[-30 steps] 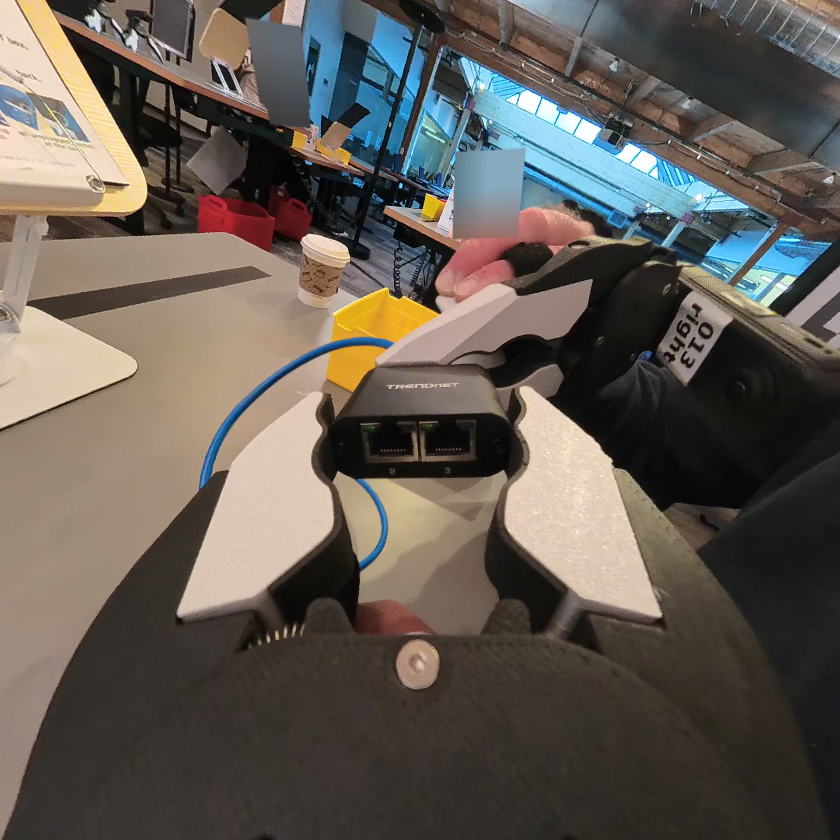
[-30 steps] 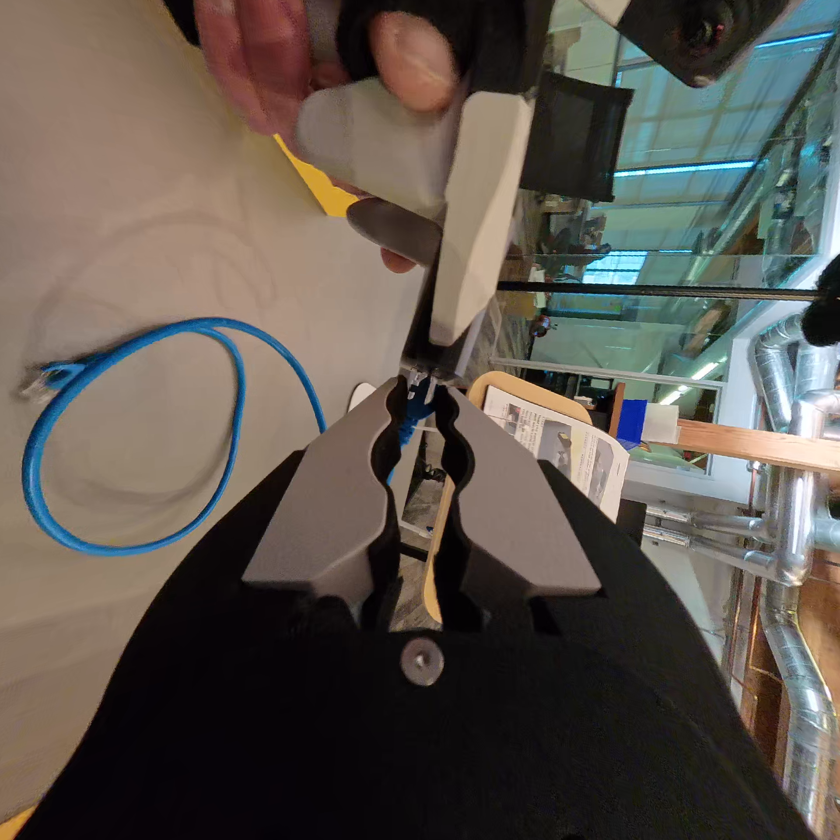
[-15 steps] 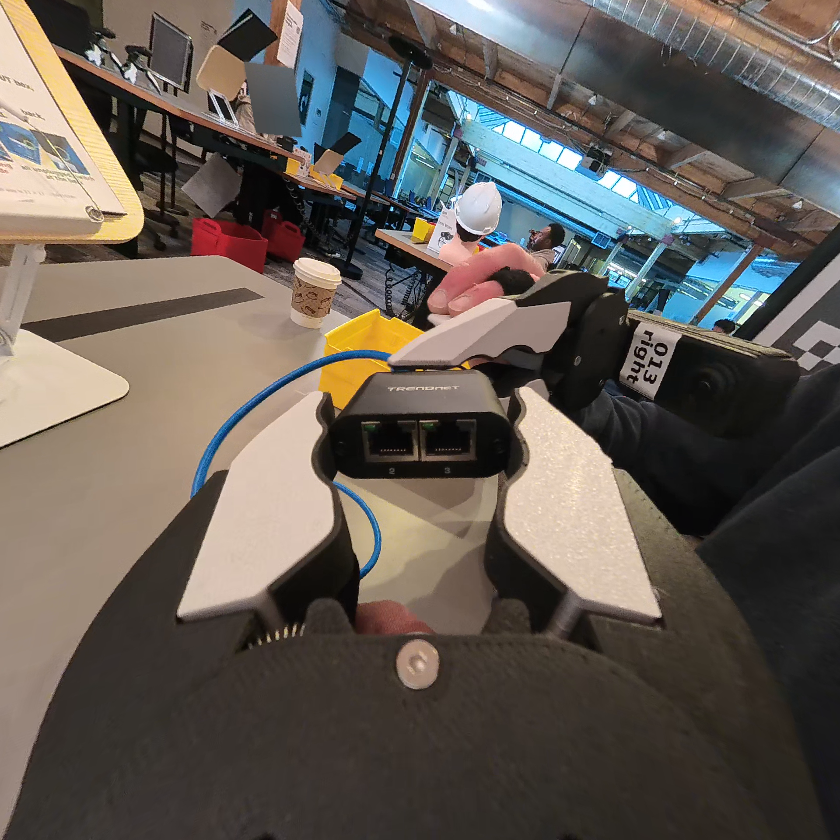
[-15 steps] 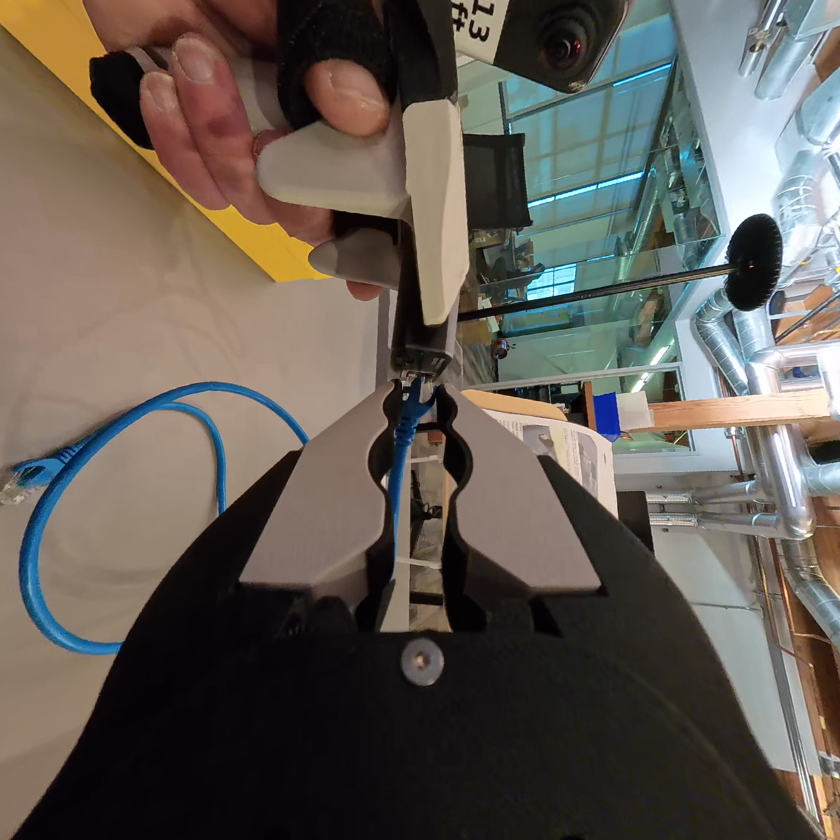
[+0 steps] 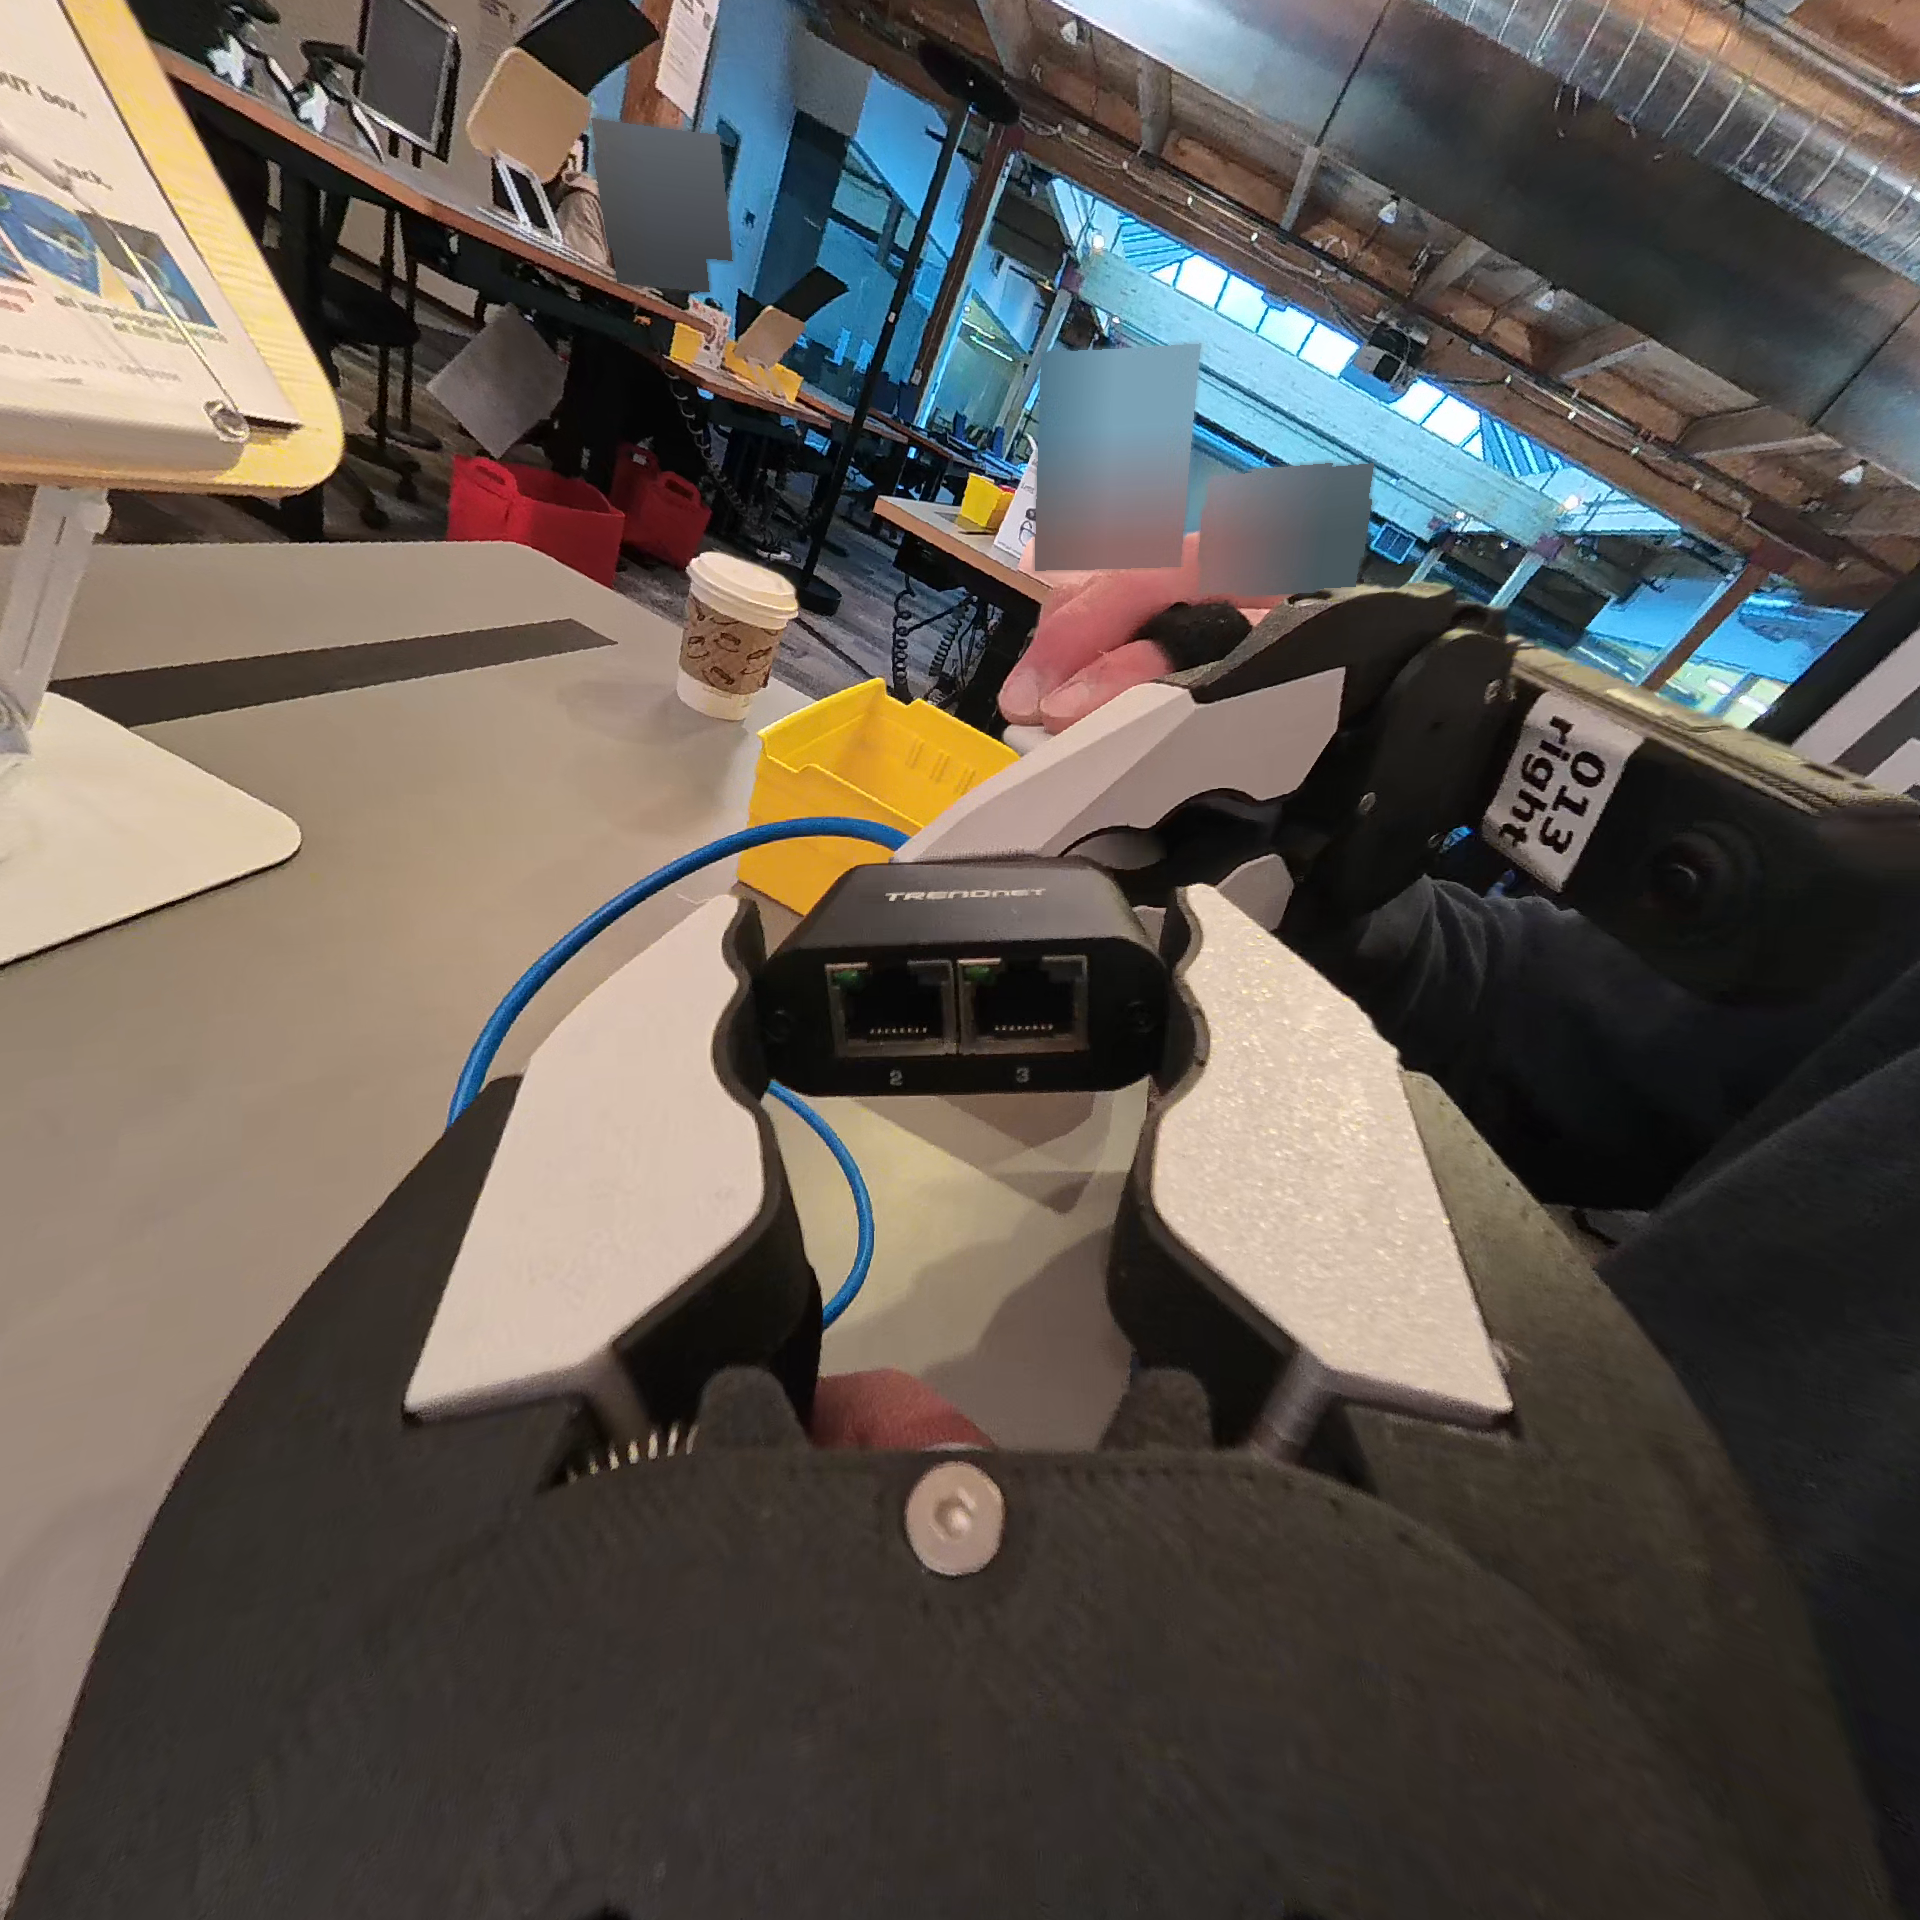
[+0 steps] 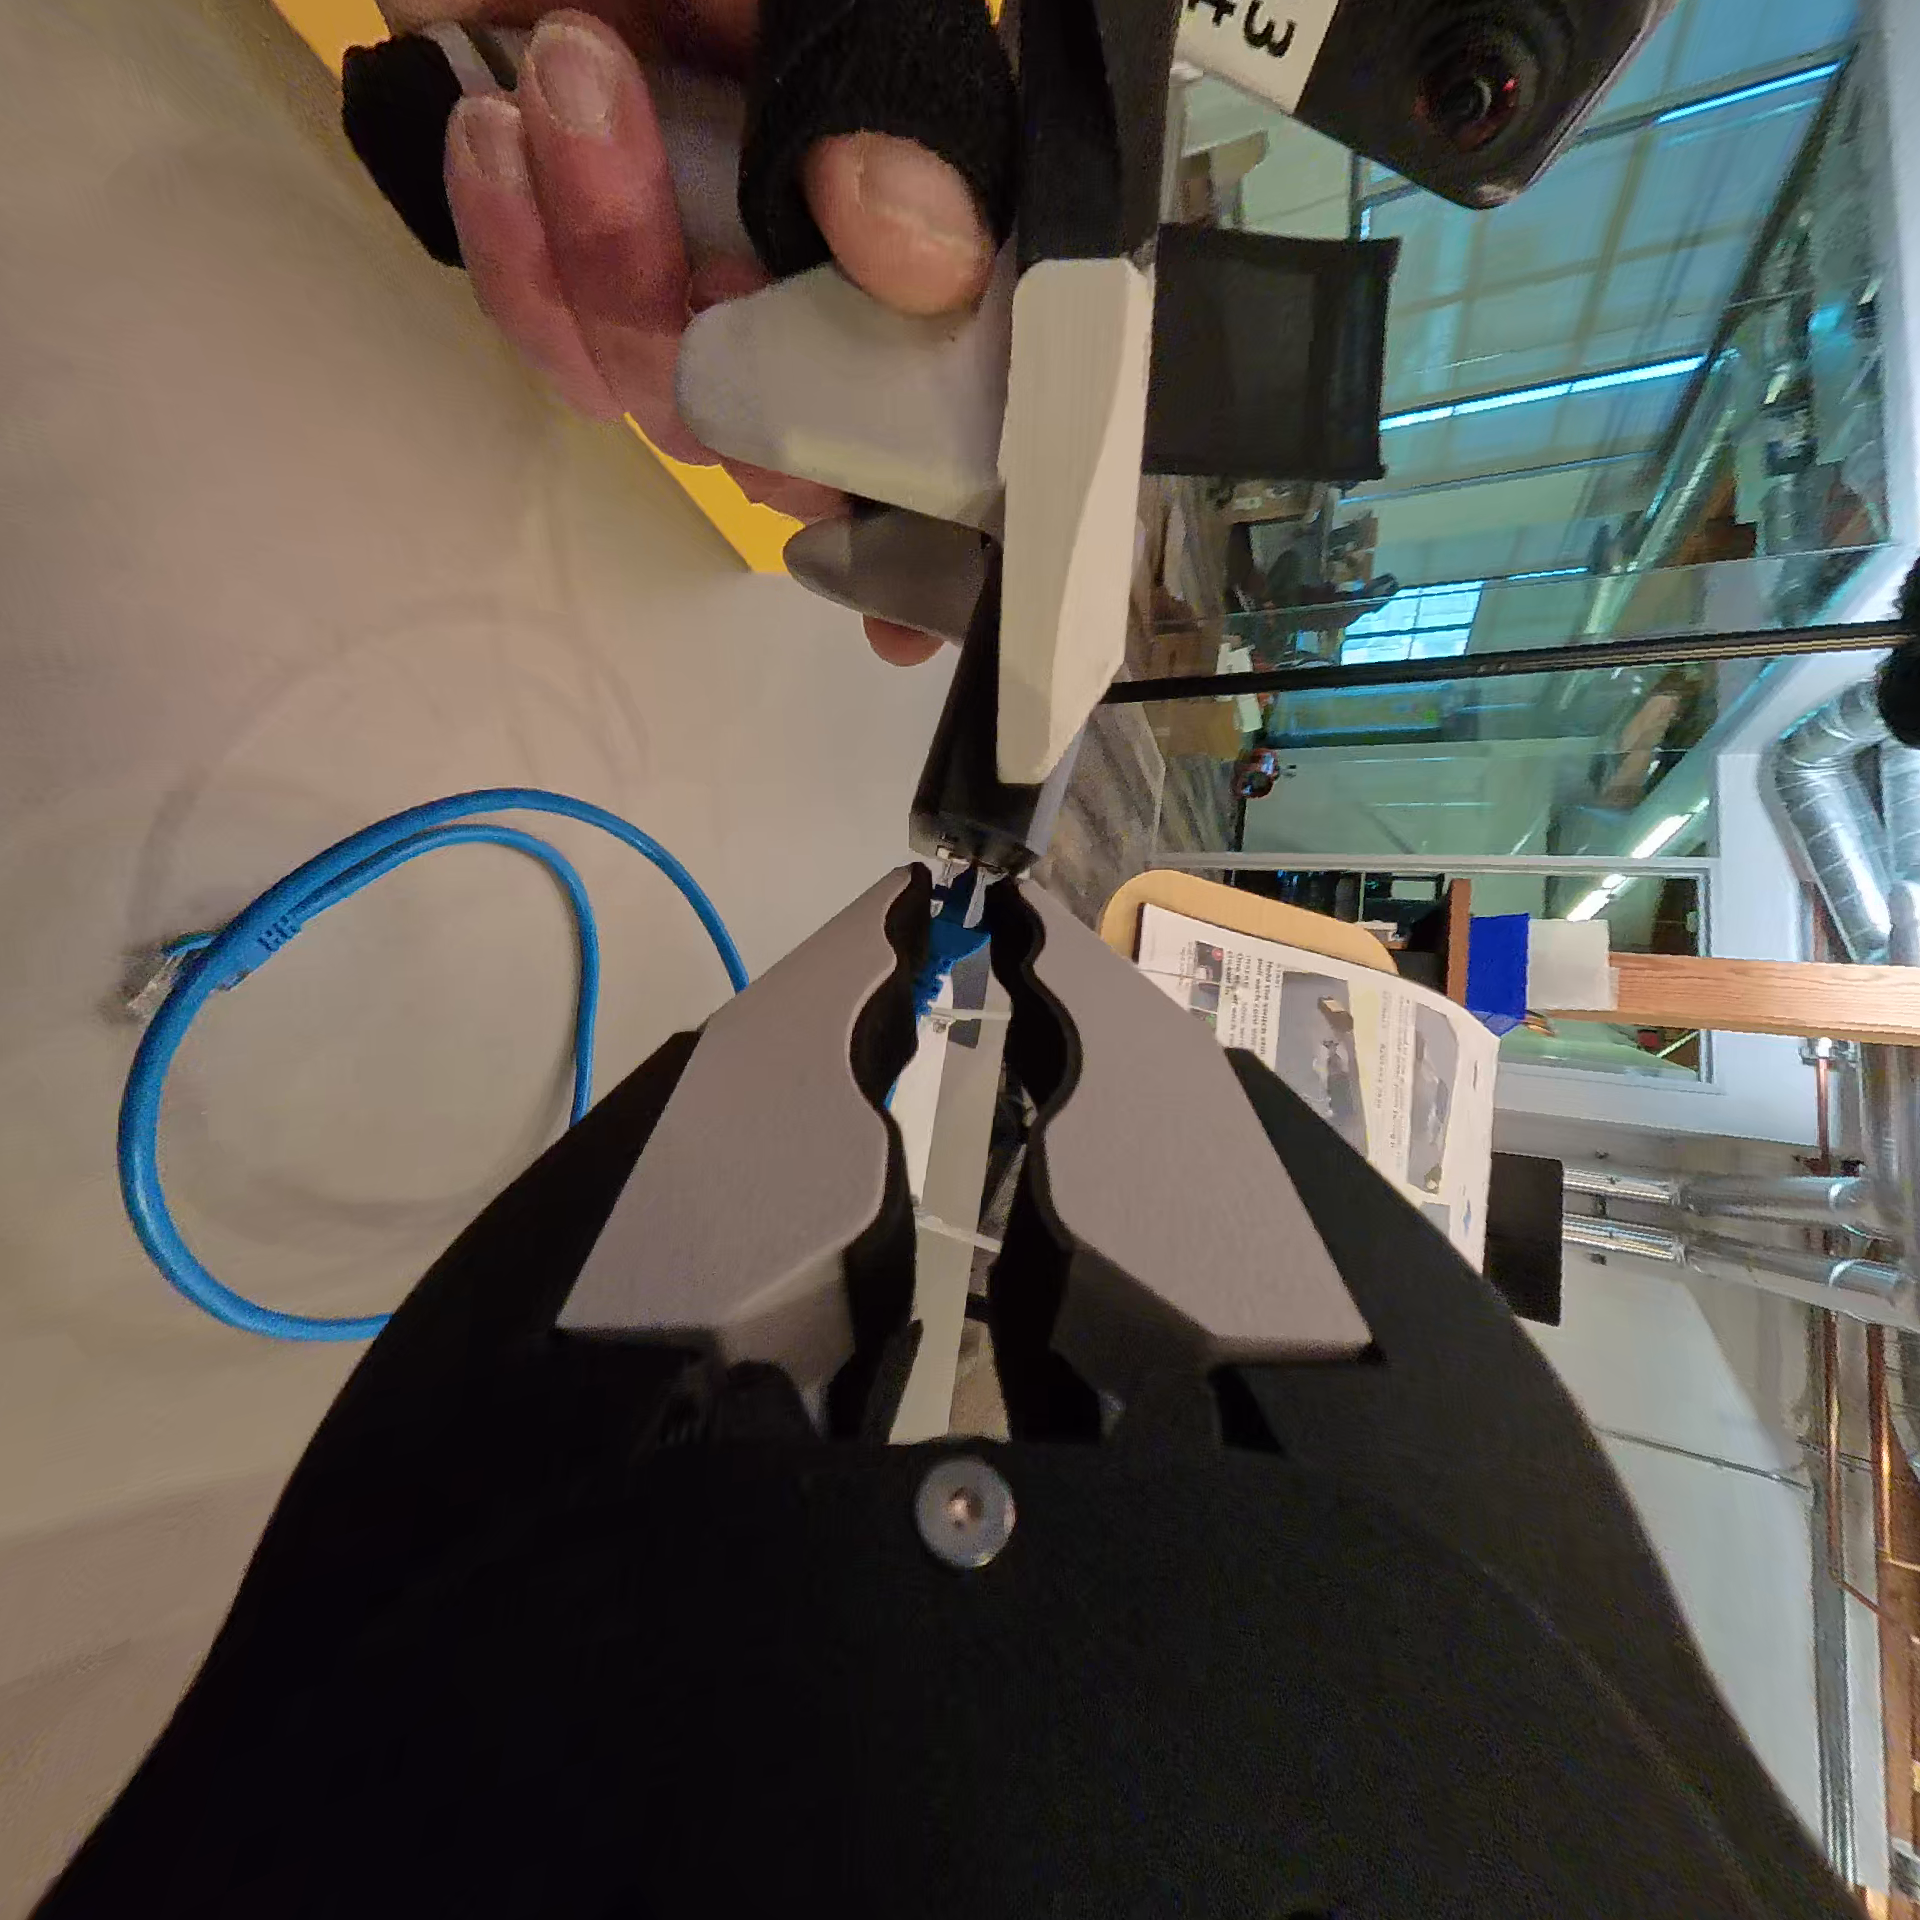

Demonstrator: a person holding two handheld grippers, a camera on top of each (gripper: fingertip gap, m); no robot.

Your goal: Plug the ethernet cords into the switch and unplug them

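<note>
In the left wrist view, the left gripper (image 5: 961,1003) has its jaws clamped on the sides of the black switch (image 5: 961,977), held above the grey counter (image 5: 312,831), two empty ports facing the camera. The right gripper (image 5: 997,831) reaches in behind it, near a yellow bin (image 5: 852,769).

In the right wrist view, the right gripper (image 6: 961,914) pinches the blue ethernet cord (image 6: 343,883) at its plug (image 6: 956,914), apparently seated in the switch (image 6: 971,769). The cord's free end lies on the counter (image 6: 312,520).

Black switch (image 5: 961,997) — white lettering on top, a small white mark under each port. White label (image 5: 1548,790) with black print on the right gripper (image 6: 961,888). Printed sheet (image 5: 94,260) on a stand — wording not repeated.
</note>
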